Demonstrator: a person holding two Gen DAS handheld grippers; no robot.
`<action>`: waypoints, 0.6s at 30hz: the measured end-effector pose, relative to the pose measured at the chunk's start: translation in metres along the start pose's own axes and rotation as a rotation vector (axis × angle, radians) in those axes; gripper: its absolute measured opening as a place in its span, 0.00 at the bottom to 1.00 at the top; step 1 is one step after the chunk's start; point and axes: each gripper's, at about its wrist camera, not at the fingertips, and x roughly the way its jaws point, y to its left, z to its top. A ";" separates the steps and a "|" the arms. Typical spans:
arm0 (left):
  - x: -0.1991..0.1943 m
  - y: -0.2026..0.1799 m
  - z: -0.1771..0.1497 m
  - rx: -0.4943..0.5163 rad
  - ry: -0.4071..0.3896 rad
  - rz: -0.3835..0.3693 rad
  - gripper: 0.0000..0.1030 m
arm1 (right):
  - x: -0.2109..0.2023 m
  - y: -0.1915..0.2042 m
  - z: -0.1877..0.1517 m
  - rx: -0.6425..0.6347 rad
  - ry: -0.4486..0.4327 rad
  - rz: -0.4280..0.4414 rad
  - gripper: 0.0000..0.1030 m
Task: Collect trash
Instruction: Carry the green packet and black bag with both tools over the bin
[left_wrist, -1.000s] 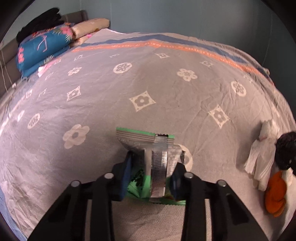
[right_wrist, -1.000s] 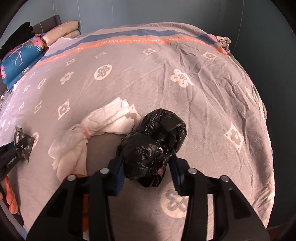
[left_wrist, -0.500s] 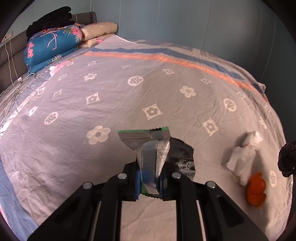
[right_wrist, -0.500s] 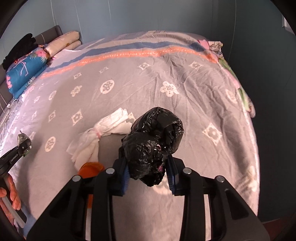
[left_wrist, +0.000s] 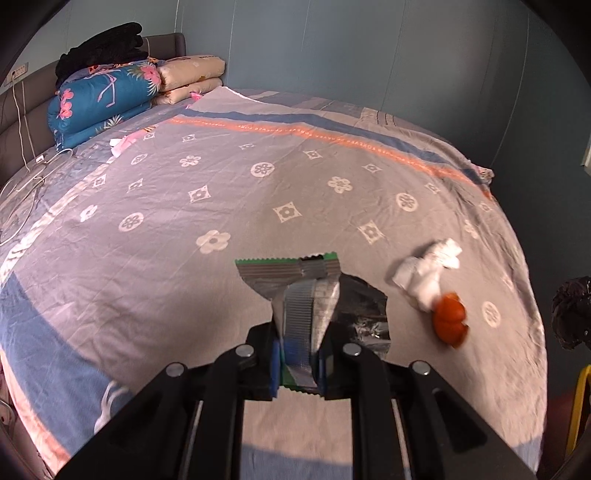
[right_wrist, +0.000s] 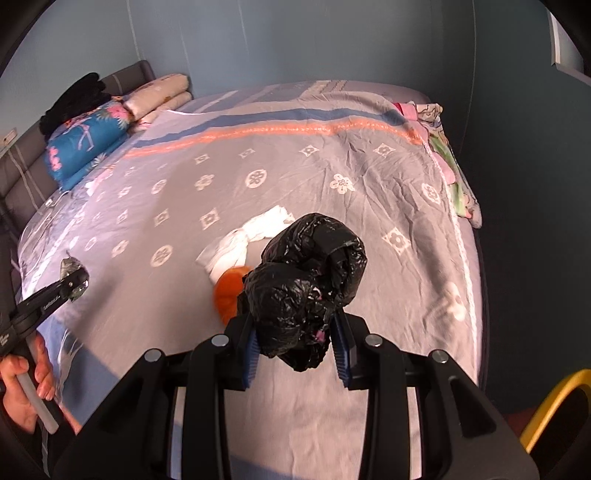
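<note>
My left gripper (left_wrist: 297, 360) is shut on a silver and green snack wrapper (left_wrist: 295, 288) and holds it above the bed. My right gripper (right_wrist: 297, 354) is shut on a crumpled black plastic bag (right_wrist: 306, 280), also lifted off the bed. The black bag shows at the right edge of the left wrist view (left_wrist: 570, 314). A white crumpled tissue (left_wrist: 424, 275) and an orange peel (left_wrist: 448, 319) lie on the grey patterned bedspread (left_wrist: 221, 206). In the right wrist view the tissue (right_wrist: 243, 236) and the peel (right_wrist: 231, 291) lie just beyond the bag. The left gripper (right_wrist: 74, 282) shows at the left there.
Folded blue floral and beige quilts (left_wrist: 107, 99) with black clothing on top are stacked at the headboard. A cable (left_wrist: 22, 184) lies on the bed's left side. A yellow rim (right_wrist: 554, 410) shows low on the right, off the bed. Blue walls stand behind.
Both grippers have risen and pulled back from the bed, each holding its item. The left gripper closed on the wrapper. The tissue and peel stay on the bed.
</note>
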 end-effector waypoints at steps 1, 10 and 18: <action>-0.007 -0.001 -0.003 0.000 -0.001 -0.008 0.13 | -0.010 -0.001 -0.005 -0.006 -0.001 0.002 0.31; -0.060 -0.024 -0.034 0.026 -0.001 -0.074 0.13 | -0.091 -0.029 -0.047 -0.015 -0.032 0.008 0.31; -0.105 -0.073 -0.045 0.073 -0.025 -0.153 0.13 | -0.151 -0.066 -0.078 0.019 -0.082 0.000 0.31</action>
